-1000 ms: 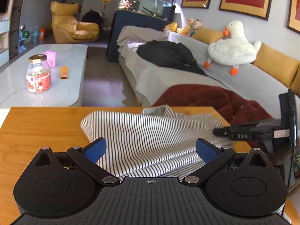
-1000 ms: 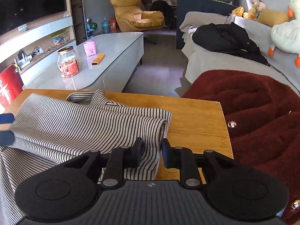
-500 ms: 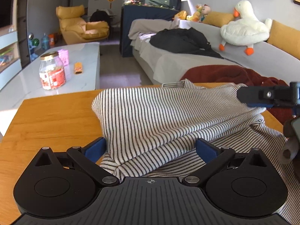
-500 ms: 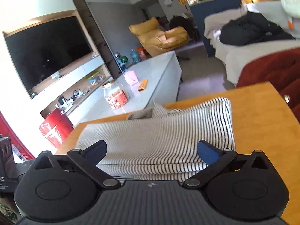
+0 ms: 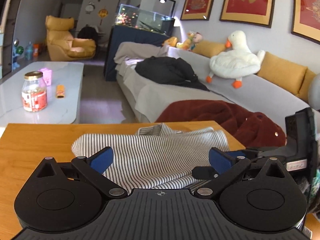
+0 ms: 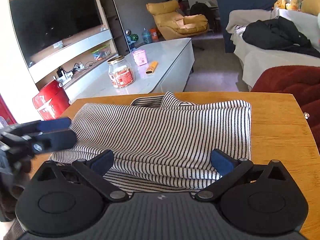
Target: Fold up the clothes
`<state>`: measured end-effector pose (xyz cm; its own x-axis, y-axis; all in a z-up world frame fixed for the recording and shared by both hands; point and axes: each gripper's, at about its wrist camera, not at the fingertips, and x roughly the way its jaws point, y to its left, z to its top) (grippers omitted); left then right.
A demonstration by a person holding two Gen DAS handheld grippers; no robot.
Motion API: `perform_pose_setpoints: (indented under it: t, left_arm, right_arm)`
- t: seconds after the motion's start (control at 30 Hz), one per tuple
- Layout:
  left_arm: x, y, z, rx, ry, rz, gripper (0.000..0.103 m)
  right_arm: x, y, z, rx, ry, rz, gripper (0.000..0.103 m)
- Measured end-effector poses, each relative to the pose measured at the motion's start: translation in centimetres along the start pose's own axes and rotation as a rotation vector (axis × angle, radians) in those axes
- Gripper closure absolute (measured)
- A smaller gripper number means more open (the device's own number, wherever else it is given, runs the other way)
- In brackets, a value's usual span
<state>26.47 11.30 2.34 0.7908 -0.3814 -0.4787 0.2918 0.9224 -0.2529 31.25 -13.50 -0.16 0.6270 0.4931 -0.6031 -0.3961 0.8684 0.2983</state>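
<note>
Left view, shirt (image 5: 152, 156): lying slack on the desk (image 5: 36, 140), collar toward the far edge, striped body folded over itself; no longer pulled up taut as half a second ago.
Left view, left tool (image 5: 160, 158): spread wide, blue pads either side of the shirt's near part, gripping nothing, much as a second ago.
Left view, right tool (image 5: 224, 163): seen side-on at the shirt's right edge, low over the cloth; from here cannot tell whether parted or closed.
Left view, blanket (image 5: 230, 116): dark red, past the shirt's right side, off the desk.

Right view, shirt (image 6: 170, 132): folded in layers, right fold edge straight and well inside the desk (image 6: 280, 132) edge, near hem edges stacked but uneven.
Right view, right tool (image 6: 162, 160): now wide apart, empty; a second ago pinched narrow at the shirt's fold, so cloth released.
Right view, left tool (image 6: 54, 132): at the shirt's left edge, fingers apart, not clamped on cloth.

Meaning: fold just laid and let go; likely next, smoothing or a second fold across the shirt.
Risk: loose lower layer near the shirt's near hem may bunch.
</note>
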Motion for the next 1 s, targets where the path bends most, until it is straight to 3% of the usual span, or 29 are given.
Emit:
perform_pose_setpoints:
  t: [0.07,0.17,0.27,0.33,0.47,0.57,0.6,0.7,0.83,0.9,1.0]
  left_arm:
    - [1.9,0.5,-1.3,-0.026,0.048,0.017,0.0]
    - [2.1,0.1,-2.0,-0.005,0.043,0.043,0.0]
    - [2.4,-0.1,-2.2,0.009,0.06,0.06,0.0]
    - [2.4,0.1,-2.3,0.002,0.057,0.056,0.0]
    - [1.9,0.9,-2.4,-0.044,0.034,0.029,0.0]
    - [1.5,1.4,-2.3,-0.072,0.02,0.017,0.0]
    - [1.3,1.6,-2.1,-0.083,0.015,0.013,0.0]
    - [0.1,2.5,-0.9,-0.151,0.02,-0.005,0.0]
    - [-3.4,3.7,1.8,-0.188,-0.047,0.013,0.0]
    - [-5.0,4.0,3.2,-0.18,-0.072,0.02,0.0]
    - [-5.9,3.8,4.2,-0.156,-0.061,0.025,0.0]
  right_arm:
    - [-1.0,-0.4,1.3,0.046,-0.026,0.031,0.0]
    - [-1.1,1.6,4.3,-0.116,-0.108,-0.067,0.0]
    - [1.9,3.2,7.2,-0.217,-0.082,-0.141,0.026]
    - [5.1,3.0,8.5,-0.188,-0.013,-0.126,0.045]
    - [11.2,2.0,8.6,-0.153,0.125,-0.165,0.071]
    - [12.1,2.1,7.8,-0.171,0.112,-0.168,0.084]
    - [12.0,2.3,7.7,-0.179,0.114,-0.165,0.097]
    - [8.0,3.6,7.5,-0.239,0.037,-0.139,0.098]
    - [-1.6,5.0,5.5,-0.189,-0.082,0.012,0.098]
    - [-5.2,5.9,2.9,-0.197,-0.083,0.055,0.098]
    - [-7.9,6.8,-1.8,-0.207,-0.009,0.096,0.098]
